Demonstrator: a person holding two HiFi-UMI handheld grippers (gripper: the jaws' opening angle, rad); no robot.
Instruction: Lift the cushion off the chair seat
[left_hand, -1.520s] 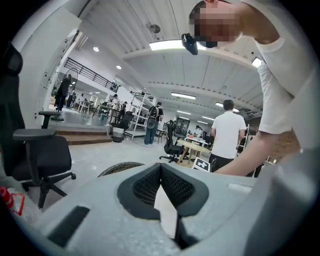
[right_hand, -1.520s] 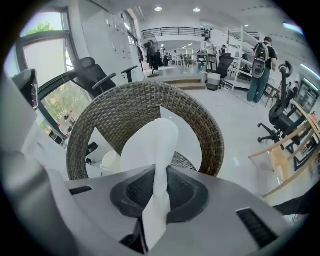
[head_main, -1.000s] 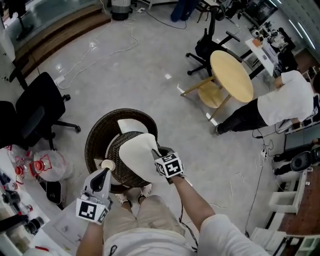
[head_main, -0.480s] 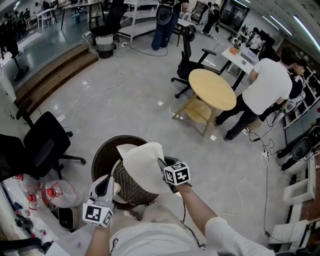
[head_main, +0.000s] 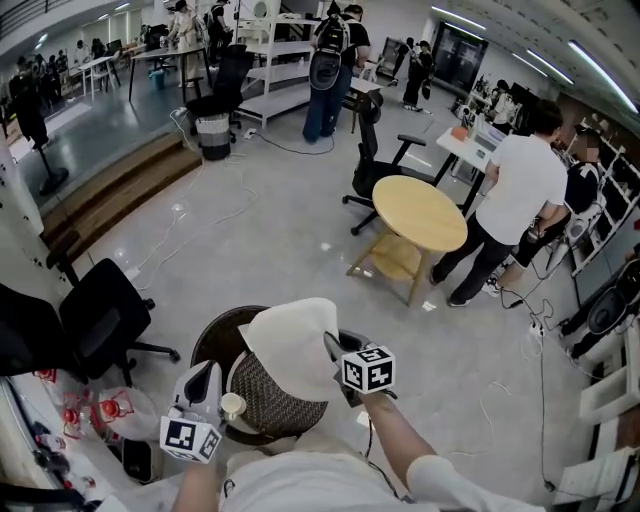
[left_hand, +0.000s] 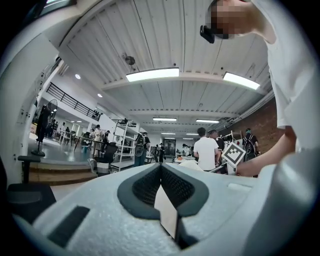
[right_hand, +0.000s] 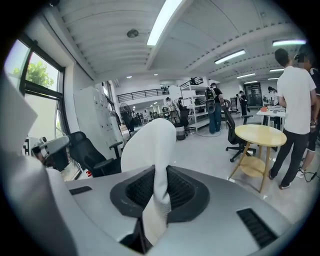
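**Cushion raised above the chair; the lift looks nearly complete.**
The fingers (right_hand: 134, 189) of the right gripper (right_hand: 157, 190) pinch an edge of the white round fabric cushion (right_hand: 148, 142), held up over the dark woven wicker chair (head_main: 207, 345) and seemingly clear of its seat. The left gripper (left_hand: 161, 186) is pressed together on a thin pale flat piece (left_hand: 166, 212) that cannot be identified. What remains is probably to carry the cushion away. A black office chair (head_main: 105, 310) and a round wooden table (head_main: 420, 212) stand well apart and block nothing.

Cream cushion (head_main: 288, 345) in the right gripper (head_main: 334, 350) over the dark wicker chair (head_main: 262, 398), left gripper (head_main: 207, 378) just beside
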